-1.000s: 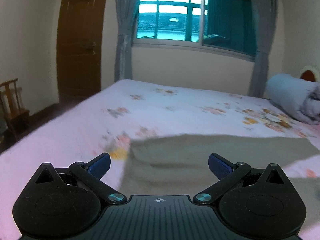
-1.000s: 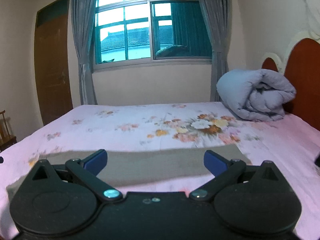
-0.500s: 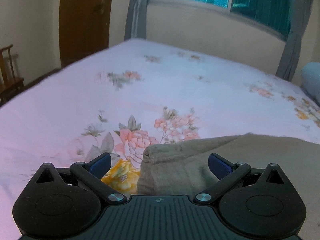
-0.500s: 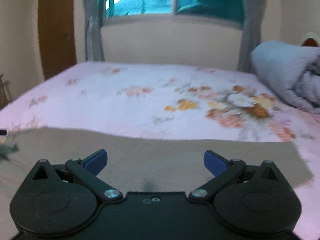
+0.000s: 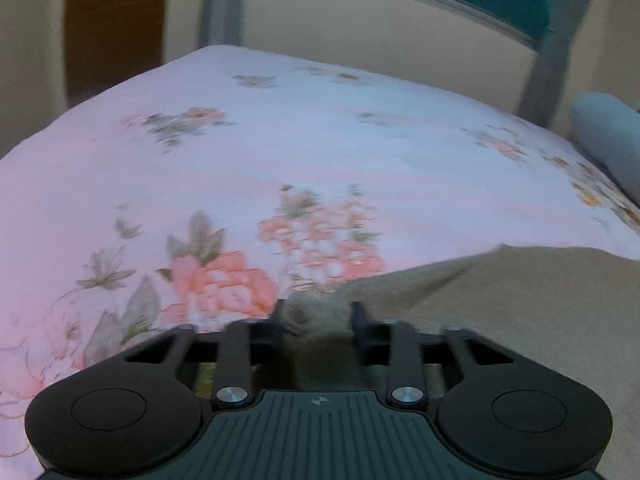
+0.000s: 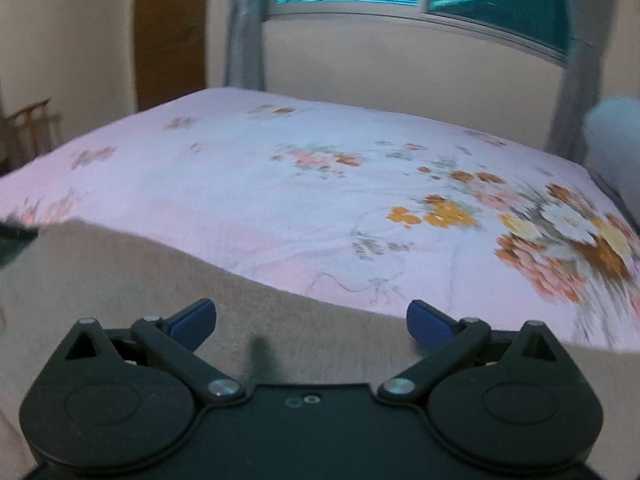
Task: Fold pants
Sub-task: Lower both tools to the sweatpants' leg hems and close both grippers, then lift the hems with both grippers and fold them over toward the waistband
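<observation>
The khaki pants [image 5: 500,300] lie flat on the pink floral bed sheet [image 5: 280,152]. My left gripper [image 5: 318,320] is at their left corner, its jaws closing, with a bunched fold of the khaki fabric pinched between the fingers. In the right wrist view the pants [image 6: 120,272] spread across the near part of the bed. My right gripper [image 6: 312,320] hovers low over their far edge with its blue-padded fingers [image 6: 196,316] wide apart and nothing gripped between them.
A rolled grey-blue duvet [image 5: 608,136] lies at the right end of the bed. Behind the bed are a window with grey curtains [image 6: 244,24] and a brown door [image 5: 116,28]. A wooden chair [image 6: 32,128] stands at the left, past the mattress edge.
Both grippers have dropped toward the bed and come in over the pants. The left gripper's fingers went from wide apart to closed on the pants' corner. The right one stayed open.
</observation>
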The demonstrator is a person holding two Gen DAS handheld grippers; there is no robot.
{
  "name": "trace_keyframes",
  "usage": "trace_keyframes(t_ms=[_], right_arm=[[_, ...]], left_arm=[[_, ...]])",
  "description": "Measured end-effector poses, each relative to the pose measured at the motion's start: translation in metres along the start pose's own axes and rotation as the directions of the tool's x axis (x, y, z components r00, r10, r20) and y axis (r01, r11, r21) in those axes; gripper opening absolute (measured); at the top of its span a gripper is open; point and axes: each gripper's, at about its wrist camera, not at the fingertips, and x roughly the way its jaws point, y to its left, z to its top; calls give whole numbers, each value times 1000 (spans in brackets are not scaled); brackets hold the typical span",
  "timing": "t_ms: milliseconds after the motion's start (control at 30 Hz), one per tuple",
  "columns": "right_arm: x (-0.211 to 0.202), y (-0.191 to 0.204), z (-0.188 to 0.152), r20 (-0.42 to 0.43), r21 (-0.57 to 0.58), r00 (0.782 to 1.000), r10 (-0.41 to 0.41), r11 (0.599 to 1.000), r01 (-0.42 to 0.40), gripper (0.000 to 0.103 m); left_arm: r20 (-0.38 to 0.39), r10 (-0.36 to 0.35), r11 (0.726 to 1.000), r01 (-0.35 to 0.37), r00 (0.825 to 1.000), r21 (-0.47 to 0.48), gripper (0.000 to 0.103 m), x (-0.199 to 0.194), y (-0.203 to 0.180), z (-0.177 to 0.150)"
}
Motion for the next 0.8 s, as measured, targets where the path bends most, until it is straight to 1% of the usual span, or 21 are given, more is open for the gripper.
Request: trace_keyframes(t_ms=[33,100,133,167,200,233,300,367,400,433,467,533,567,600,667,800], right_arm=[[7,-2,2,-12,-19,1000,16,1000,-16,92],[17,-5,5,-36,-53,998,48,997,-49,79],[23,-7,6,-50,-72,997,61,995,-64,76],[29,-9,7,-68,-84,995,77,993,-82,68],[34,-11,8,-77,-97,993,90,991,-97,63],[40,-12,9,-94,-117,990,101,987,-112,63],[50,-11,9,-125,-169,988,94,979,-114,62],[55,-9,9,-148,-221,982,115,964,-146,62],[57,-7,9,-156,-244,980,121,957,-157,61],[59,-6,10,-170,-266,976,132,948,-175,57],[61,-4,10,-186,-283,972,147,939,-196,48],[61,3,7,-197,-325,969,151,922,-210,39],[60,8,5,-200,-346,968,153,913,-216,27],[60,11,4,-209,-350,965,160,909,-227,11],[58,19,3,-208,-370,969,134,906,-205,0],[35,14,8,-153,-329,980,129,928,-174,0]], left_arm=[[6,-11,1000,11,1000,-3,25,-2,0,0],[24,-42,999,43,999,-27,24,-10,6,1],[35,-57,997,58,998,-43,24,-13,8,2],[42,-68,996,70,997,-53,24,-16,11,3],[45,-73,996,75,996,-50,24,-18,13,3],[41,-75,996,77,996,-44,24,-18,13,5],[32,-73,997,74,997,-33,24,-16,12,8],[21,-72,997,73,997,-37,24,-14,13,9],[13,-72,996,73,997,-42,24,-12,14,8],[12,-71,997,71,997,-43,24,-10,15,7],[7,-68,997,69,998,-42,24,-8,14,6],[3,-62,997,62,998,-36,24,-5,13,5],[1,-60,997,60,998,-41,24,-4,13,4],[1,-59,997,59,998,-46,24,-4,13,4],[5,-58,997,58,998,-43,24,-5,13,4],[53,-81,996,82,995,-18,24,-20,12,8]])
